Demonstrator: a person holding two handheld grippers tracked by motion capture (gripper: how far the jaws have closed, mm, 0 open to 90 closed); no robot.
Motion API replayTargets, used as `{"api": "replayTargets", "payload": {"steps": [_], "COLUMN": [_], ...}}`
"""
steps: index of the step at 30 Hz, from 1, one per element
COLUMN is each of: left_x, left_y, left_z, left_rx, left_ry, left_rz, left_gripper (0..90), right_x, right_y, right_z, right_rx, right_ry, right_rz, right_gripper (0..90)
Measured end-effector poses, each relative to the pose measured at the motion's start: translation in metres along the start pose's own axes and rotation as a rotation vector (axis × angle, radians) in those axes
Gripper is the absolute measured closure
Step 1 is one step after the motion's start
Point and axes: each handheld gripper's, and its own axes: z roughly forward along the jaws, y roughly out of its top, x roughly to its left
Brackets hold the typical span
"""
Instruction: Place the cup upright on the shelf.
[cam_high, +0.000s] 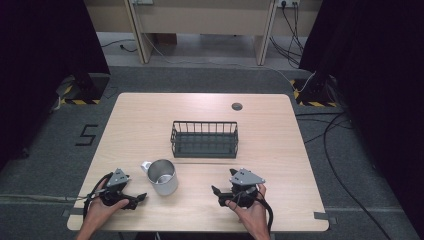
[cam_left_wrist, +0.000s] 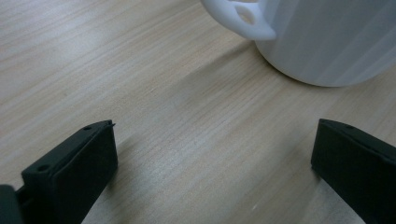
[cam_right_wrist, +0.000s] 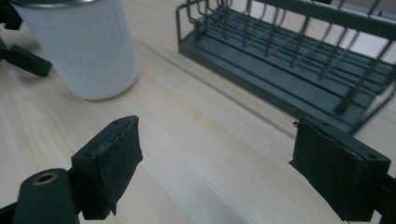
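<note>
Tabletop (cam_high: 130, 125): bare wood open across the left, right and far parts of the high view, obstructed at centre by the wire basket (cam_high: 204, 139) and, lower left of it, the white mug (cam_high: 163, 176), with a narrow passable strip between them.

The light wood worktop (cam_high: 280, 145) is being surrounded by grey carpet (cam_high: 200, 80), pretty dim overall. Black curtains (cam_high: 45, 45) are being hung at both sides. A pale desk (cam_high: 200, 20) is sitting at the back, and cables (cam_high: 345, 165) are being trailed across the floor at right.
</note>
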Motion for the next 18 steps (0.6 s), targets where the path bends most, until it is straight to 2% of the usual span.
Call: {"api": "replayTargets", "payload": {"steps": [9, 18], "left_x": [0.000, 0.000], "left_y": [0.000, 0.000], "left_z": [0.000, 0.000], "left_rx": [-0.001, -0.001], "left_ry": [0.001, 0.002], "left_rz": [0.000, -0.001], "left_gripper": [0.0, 0.0], "right_x": [0.026, 0.051], "right_y": [0.022, 0.036], "right_z": [0.022, 0.047], "right_rx": [-0.038, -0.071], "right_ry": [0.071, 0.150], "right_rz": [-0.050, -0.075], "right_gripper": [15.6, 15.3]}}
